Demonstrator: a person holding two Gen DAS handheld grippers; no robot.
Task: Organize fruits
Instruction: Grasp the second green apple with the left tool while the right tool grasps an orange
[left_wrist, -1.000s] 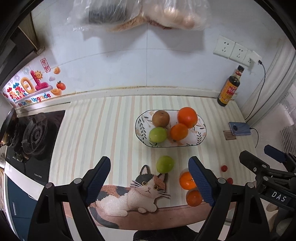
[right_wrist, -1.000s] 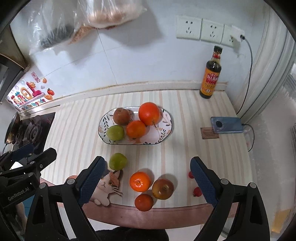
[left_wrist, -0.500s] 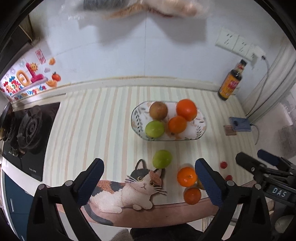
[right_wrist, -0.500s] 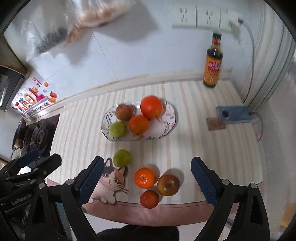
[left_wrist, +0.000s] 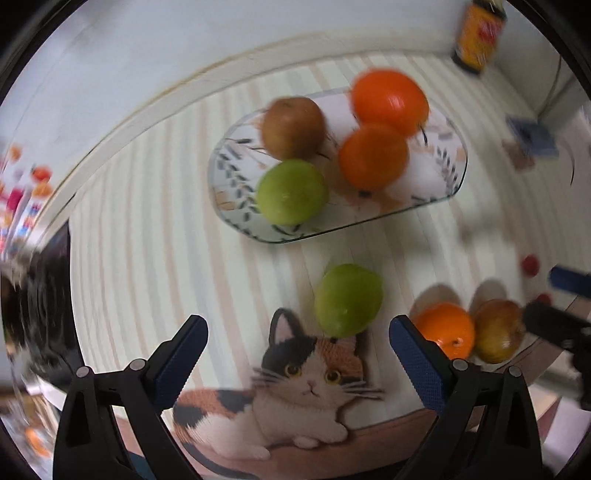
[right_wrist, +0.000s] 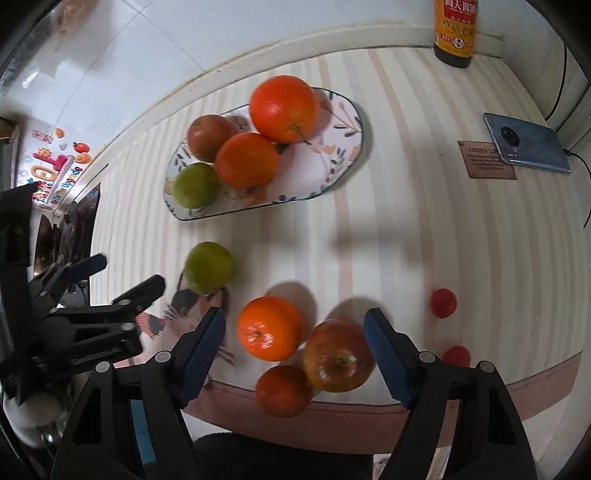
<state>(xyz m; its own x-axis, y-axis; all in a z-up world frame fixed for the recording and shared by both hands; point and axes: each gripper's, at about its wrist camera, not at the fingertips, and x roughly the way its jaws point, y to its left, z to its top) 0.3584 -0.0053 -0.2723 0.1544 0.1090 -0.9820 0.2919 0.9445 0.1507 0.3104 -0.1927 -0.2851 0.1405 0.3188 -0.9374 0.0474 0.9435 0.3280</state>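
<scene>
A patterned plate (left_wrist: 236, 221) (right_wrist: 317, 166) holds two oranges, a brown fruit and a green fruit. A loose green fruit (left_wrist: 347, 299) (right_wrist: 208, 267) lies on the striped mat just ahead of my left gripper (left_wrist: 299, 354) (right_wrist: 122, 277), which stands wide open with nothing between its pads. My right gripper (right_wrist: 293, 350) (left_wrist: 554, 301) hovers over an orange (right_wrist: 269, 328) (left_wrist: 445, 330) and a red-yellow apple (right_wrist: 336, 356) (left_wrist: 496, 330). Its jaws are closing with both fruits between them, and the pads press on neither. A smaller orange (right_wrist: 282, 389) sits at the counter's front edge.
Two small red fruits (right_wrist: 443, 302) (right_wrist: 456, 356) lie right of the apple. A sauce bottle (right_wrist: 454, 33) stands at the back wall; a phone (right_wrist: 528, 147) on a cable and a brown card (right_wrist: 484, 160) lie at the right. A gas stove (left_wrist: 37, 314) is at the left.
Both grippers have come down close to the counter, so the fruits look much larger. The left jaws have spread wider; the right jaws have narrowed around the orange and apple.
</scene>
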